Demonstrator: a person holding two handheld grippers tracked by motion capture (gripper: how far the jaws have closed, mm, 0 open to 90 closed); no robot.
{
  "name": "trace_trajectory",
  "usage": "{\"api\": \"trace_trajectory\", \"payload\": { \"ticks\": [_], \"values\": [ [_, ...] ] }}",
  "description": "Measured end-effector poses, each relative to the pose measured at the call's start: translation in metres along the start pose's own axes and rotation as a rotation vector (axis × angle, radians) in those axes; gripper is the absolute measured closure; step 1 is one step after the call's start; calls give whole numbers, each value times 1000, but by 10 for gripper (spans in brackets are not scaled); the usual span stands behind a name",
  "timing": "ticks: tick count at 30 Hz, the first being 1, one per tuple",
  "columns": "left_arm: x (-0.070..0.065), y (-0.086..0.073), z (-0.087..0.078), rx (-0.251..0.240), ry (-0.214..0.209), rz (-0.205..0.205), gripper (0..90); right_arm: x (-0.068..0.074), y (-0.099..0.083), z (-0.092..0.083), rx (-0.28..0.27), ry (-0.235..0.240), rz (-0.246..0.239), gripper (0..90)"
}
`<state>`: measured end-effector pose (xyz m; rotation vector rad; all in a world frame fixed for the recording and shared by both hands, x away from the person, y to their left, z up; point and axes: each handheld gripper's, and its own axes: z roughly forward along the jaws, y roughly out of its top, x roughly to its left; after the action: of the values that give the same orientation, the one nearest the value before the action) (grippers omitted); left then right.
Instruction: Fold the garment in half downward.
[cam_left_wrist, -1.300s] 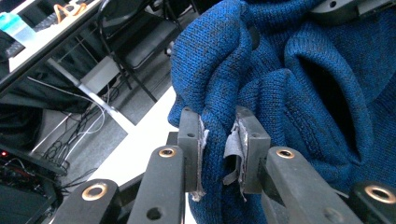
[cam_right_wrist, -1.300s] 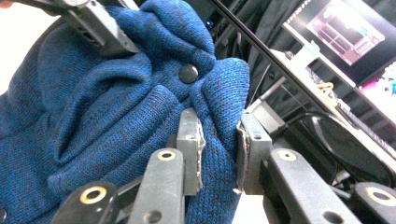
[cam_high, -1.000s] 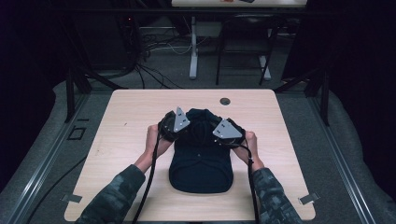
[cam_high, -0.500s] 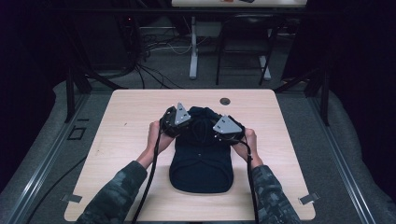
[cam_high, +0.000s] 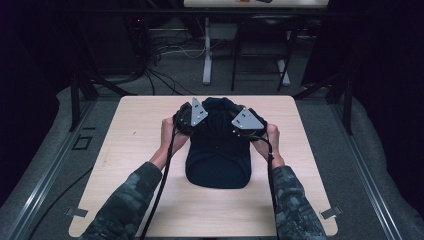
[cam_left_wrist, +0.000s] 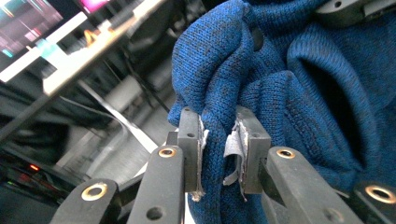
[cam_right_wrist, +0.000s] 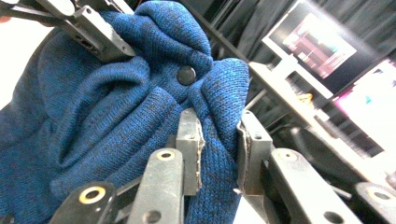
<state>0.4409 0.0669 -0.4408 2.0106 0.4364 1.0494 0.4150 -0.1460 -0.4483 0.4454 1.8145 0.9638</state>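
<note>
A dark blue knit garment (cam_high: 217, 162) lies folded on the wooden table (cam_high: 130, 165), its far end raised off the surface. My left gripper (cam_high: 192, 121) pinches the raised edge on the left side and my right gripper (cam_high: 246, 125) pinches it on the right. In the left gripper view the left gripper (cam_left_wrist: 219, 135) is shut on a bunched fold of the knit garment (cam_left_wrist: 303, 93). In the right gripper view the right gripper (cam_right_wrist: 217, 135) is shut on another fold of the garment (cam_right_wrist: 116, 116), just below a dark button (cam_right_wrist: 187, 74). The left gripper's jaw (cam_right_wrist: 93, 32) grips the cloth farther off.
Tape strips mark the table's near corners (cam_high: 77, 212) (cam_high: 331, 213). Beyond the far edge stand a white table leg (cam_high: 207, 55) and loose floor cables (cam_high: 160, 75). Metal rails (cam_high: 50, 170) run along both sides of the table.
Both hands have risen and moved toward the table's far edge, lifting the garment's far end higher. The grips are unchanged.
</note>
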Motion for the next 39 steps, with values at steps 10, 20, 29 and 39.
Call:
{"api": "trace_trajectory", "payload": {
  "ticks": [10,20,29,39],
  "values": [
    [-3,5,-5,-50,17,1,755,-7,2,-8,-47,-40,35,740],
    [-21,-19,-12,-25,-12,-31,754,27,-17,-17,-75,-24,40,739],
    [-32,-37,-24,-31,-34,-42,749,46,-26,-28,-97,12,1,739],
    [-49,-55,-33,-40,-24,-5,750,63,-35,-43,-120,50,-35,739]
  ]
}}
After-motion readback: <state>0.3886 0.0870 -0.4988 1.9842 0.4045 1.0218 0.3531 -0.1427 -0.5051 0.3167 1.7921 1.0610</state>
